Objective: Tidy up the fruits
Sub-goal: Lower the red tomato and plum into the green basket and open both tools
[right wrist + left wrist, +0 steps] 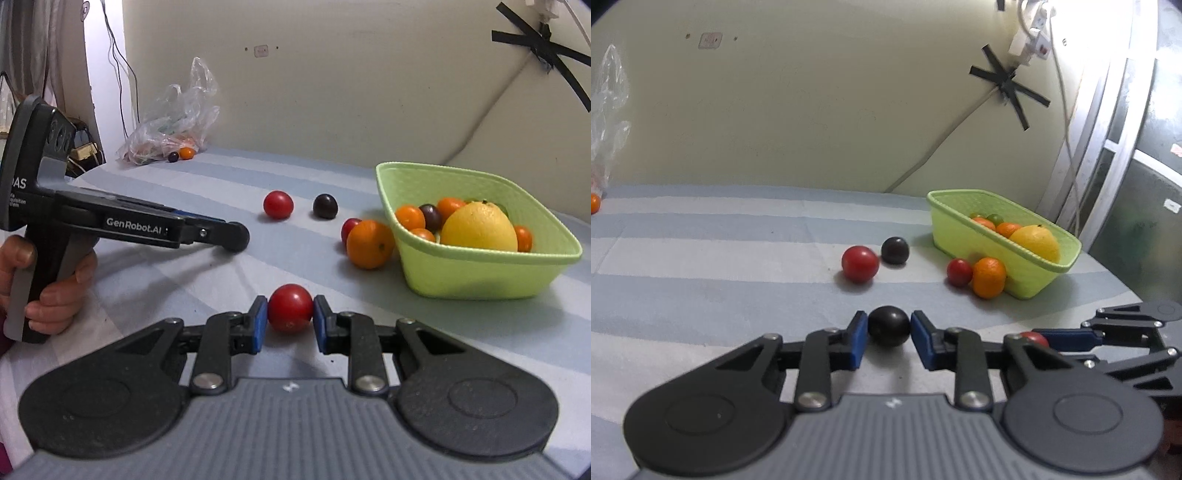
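Between left tongs (888, 326), dark plum (888, 325)

Glossy smooth fruits lie on a matt striped cloth (184, 273) beside a woven-textured plastic basket (480, 273).

dark plum (888, 326) – clamped at 6 o'clock | red tomato (290, 308) – clamped, 6 o'clock | green basket (480, 273) – part-filled, 3 o'clock
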Demonstrator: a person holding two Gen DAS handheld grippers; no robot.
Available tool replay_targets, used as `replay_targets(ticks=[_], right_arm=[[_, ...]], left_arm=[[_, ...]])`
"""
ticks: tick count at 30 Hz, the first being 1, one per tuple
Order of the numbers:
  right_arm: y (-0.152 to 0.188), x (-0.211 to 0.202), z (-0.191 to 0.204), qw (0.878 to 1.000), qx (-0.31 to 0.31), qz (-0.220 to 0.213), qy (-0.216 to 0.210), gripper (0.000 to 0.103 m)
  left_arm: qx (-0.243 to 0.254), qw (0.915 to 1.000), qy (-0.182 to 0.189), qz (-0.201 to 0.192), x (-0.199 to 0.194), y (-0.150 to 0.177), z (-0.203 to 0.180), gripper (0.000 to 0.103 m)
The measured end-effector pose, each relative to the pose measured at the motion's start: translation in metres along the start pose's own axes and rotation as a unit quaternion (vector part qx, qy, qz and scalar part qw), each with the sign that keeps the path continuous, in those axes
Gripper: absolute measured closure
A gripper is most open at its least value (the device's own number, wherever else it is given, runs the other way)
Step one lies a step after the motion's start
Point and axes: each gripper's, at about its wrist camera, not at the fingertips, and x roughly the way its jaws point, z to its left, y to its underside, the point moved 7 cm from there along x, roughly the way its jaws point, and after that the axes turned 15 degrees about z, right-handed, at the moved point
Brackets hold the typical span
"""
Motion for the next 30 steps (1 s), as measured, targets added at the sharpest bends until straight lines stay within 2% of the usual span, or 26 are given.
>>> replay_targets(ticks=[7,10,15,20,24,28,30], right_arm=[[-0.005,-0.020,-0.016,0.998,0.017,-0.052,0.000,0.074],[-0.012,-0.030,-0.028,0.996,0.023,-0.081,0.012,0.074],[-0.030,-0.047,-0.069,0.988,0.060,-0.131,0.048,0.074],[-0.036,-0.050,-0.112,0.975,0.115,-0.165,0.092,0.074],[-0.026,-0.045,-0.140,0.970,0.162,-0.158,0.095,0.074],[-0.022,-0.042,-0.150,0.968,0.174,-0.146,0.107,0.072],[-0.022,-0.040,-0.151,0.968,0.177,-0.143,0.108,0.071]], left_arm=[[-0.009,0.9998,0.016,-0.002,-0.001,-0.004,-0.002,0.076],[-0.033,0.9978,0.057,0.001,-0.001,-0.013,-0.010,0.077],[-0.023,0.9960,0.083,-0.020,-0.004,-0.057,-0.043,0.076],[0.005,0.9962,0.087,-0.008,0.021,-0.099,-0.082,0.076],[0.014,0.9964,0.081,0.021,0.057,-0.116,-0.102,0.076],[0.001,0.9963,0.072,0.047,0.087,-0.121,-0.109,0.075],[-0.007,0.9960,0.070,0.055,0.094,-0.119,-0.109,0.070]])
